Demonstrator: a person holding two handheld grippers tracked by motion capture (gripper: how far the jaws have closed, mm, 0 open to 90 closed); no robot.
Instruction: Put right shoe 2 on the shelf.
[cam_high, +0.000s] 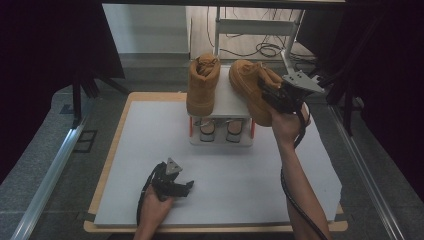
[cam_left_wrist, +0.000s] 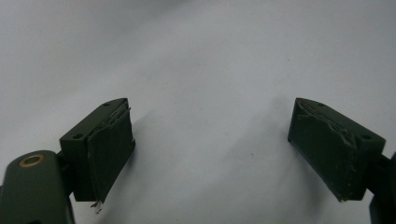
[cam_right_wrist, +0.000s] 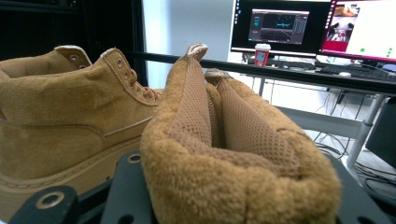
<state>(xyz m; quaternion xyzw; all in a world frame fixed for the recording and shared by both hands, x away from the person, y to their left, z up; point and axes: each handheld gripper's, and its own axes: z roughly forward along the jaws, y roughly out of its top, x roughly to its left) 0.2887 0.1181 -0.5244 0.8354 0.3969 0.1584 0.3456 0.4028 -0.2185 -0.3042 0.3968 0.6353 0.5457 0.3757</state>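
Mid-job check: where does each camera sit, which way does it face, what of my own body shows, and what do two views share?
High view: above the near side, facing forward and down on the table; both forearms, left gripper, right gripper show.
Left gripper view: on the left gripper, facing the white tabletop; its open jaws show.
Right gripper view: on the right gripper, facing level over the held boot; jaw bases show.
Shared: high and right gripper views both show the held boot and the standing boot.

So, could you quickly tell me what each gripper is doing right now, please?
Left gripper: open, holding nothing, low over the table.
Right gripper: shut on the right tan boot at its collar.
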